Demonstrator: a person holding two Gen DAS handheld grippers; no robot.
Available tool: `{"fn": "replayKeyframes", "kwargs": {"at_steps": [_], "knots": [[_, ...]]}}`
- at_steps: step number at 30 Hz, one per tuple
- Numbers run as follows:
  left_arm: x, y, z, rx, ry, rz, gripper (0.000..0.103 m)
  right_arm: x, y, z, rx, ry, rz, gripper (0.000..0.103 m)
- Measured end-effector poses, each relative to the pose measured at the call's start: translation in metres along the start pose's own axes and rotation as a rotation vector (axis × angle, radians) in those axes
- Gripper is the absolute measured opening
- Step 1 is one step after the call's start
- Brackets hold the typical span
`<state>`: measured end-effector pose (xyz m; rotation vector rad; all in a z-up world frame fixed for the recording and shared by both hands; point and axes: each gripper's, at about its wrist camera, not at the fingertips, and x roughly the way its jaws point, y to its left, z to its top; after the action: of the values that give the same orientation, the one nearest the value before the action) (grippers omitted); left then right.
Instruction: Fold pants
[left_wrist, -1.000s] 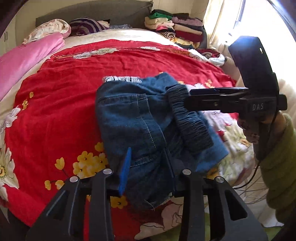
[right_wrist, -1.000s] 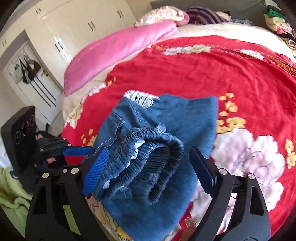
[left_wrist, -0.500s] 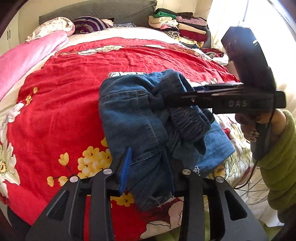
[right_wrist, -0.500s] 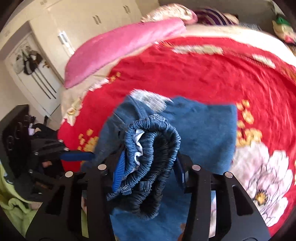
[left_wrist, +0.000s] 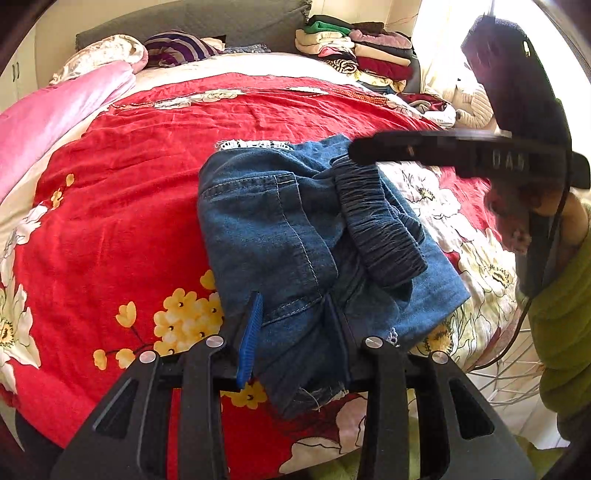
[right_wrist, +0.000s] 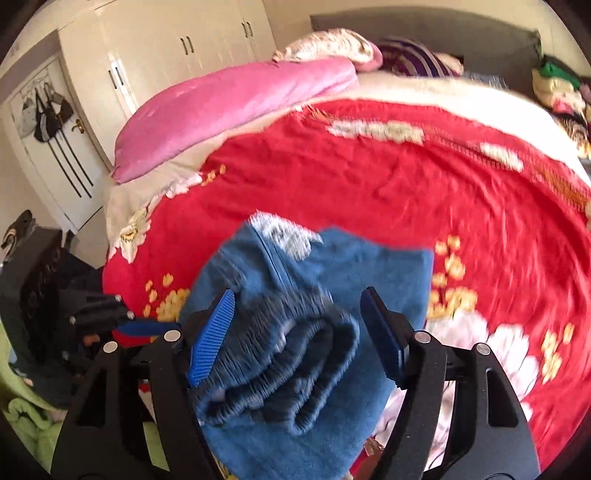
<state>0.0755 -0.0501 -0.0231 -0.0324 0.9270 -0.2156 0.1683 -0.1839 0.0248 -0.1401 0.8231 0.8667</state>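
Note:
The blue denim pants (left_wrist: 295, 236) lie folded in a bundle on the red flowered bedspread (left_wrist: 122, 206), near the bed's front edge. Their dark elastic waistband (left_wrist: 380, 229) lies on top at the right. My left gripper (left_wrist: 295, 325) is shut on the near hem of the pants. My right gripper (right_wrist: 299, 328) is open, its jaws on either side of the waistband (right_wrist: 288, 369) without pinching it. The right gripper also shows in the left wrist view (left_wrist: 443, 151), above the waistband.
A pink quilt (left_wrist: 55, 114) lies along the bed's left side. Pillows (left_wrist: 177, 48) and a stack of folded clothes (left_wrist: 354, 48) sit at the headboard. A white wardrobe (right_wrist: 159, 55) stands beyond the bed. The bed edge is just below the pants.
My right gripper was open, closed on the waistband half a second ago, and has now opened and let it go. The waistband has dropped onto the bundle. The left gripper has kept its hold.

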Motion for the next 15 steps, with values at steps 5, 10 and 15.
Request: {"fn": "replayKeyframes", "kwargs": {"at_steps": [5, 10, 15], "knots": [[-0.002, -0.003, -0.004, 0.023, 0.008, 0.005, 0.033, 0.023, 0.019, 0.027, -0.123, 0.047, -0.008, 0.056], [0.000, -0.001, -0.012, 0.023, 0.020, -0.001, 0.033, 0.062, 0.025, 0.040, -0.178, 0.157, -0.021, 0.055], [0.000, -0.001, -0.019, 0.029, 0.021, -0.004, 0.033, 0.087, 0.039, 0.028, -0.265, 0.250, -0.007, 0.003]]}}
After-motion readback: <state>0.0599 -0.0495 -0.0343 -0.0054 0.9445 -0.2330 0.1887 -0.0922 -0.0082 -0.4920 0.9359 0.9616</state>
